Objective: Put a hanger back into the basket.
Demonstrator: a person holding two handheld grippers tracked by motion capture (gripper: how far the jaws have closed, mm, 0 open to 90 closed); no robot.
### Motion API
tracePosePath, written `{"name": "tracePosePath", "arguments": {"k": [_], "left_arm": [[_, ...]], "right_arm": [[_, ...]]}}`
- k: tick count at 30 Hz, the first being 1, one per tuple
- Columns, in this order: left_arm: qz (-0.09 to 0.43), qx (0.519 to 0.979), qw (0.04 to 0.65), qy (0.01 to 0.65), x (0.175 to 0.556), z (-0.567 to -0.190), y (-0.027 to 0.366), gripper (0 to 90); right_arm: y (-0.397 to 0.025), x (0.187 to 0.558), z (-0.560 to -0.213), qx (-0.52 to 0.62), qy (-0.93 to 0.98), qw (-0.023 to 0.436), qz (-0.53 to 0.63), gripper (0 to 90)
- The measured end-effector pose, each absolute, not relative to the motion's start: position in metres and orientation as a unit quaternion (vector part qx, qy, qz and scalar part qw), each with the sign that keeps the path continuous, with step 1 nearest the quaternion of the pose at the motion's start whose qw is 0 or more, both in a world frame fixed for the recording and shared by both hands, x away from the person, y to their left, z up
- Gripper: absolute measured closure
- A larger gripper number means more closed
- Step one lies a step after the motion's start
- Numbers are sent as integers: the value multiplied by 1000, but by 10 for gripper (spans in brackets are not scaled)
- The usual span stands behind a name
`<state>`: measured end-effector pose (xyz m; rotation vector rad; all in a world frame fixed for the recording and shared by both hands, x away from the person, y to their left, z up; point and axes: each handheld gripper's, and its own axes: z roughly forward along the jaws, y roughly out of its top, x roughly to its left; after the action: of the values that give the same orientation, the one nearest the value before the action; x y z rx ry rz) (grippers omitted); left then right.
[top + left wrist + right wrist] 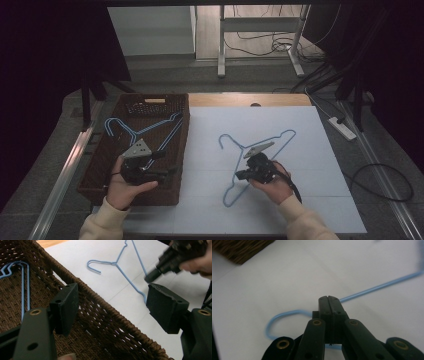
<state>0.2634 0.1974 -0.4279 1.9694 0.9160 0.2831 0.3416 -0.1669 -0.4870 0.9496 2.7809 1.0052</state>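
Between your right gripper's [329, 298] jaws, pressed tight together, sits the wire of the blue hanger [239, 150], pinched on its lower bar near a rounded corner. That hanger lies flat on the white sheet [300, 200] covering the table, hook pointing toward the basket side. Your left gripper [111, 307] has its jaws spread wide with nothing between them, and it hangs over the near right rim of the woven brown basket [95, 170]. Inside that basket rest more blue hangers [150, 129], lying on its bottom. Your hands hold both tools from the near edge.
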Motion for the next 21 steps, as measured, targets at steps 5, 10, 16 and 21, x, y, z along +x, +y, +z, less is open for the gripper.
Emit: {"name": "tracePosePath", "arguments": {"k": [5,10,16,21], "left_arm": [[115,799,459,372,263,-427,198,270],[115,799,458,372,263,-427,198,270],[117,798,459,372,263,-427,199,269],[117,796,462,373,263,-427,200,269]], "right_arm": [[-179,383,-479,336,880,47,331,794],[-176,405,-476,341,878,64,329,650],[-162,442,-475,354,882,77,303,490],[-153,463,-482,357,889,74,277,487]]}}
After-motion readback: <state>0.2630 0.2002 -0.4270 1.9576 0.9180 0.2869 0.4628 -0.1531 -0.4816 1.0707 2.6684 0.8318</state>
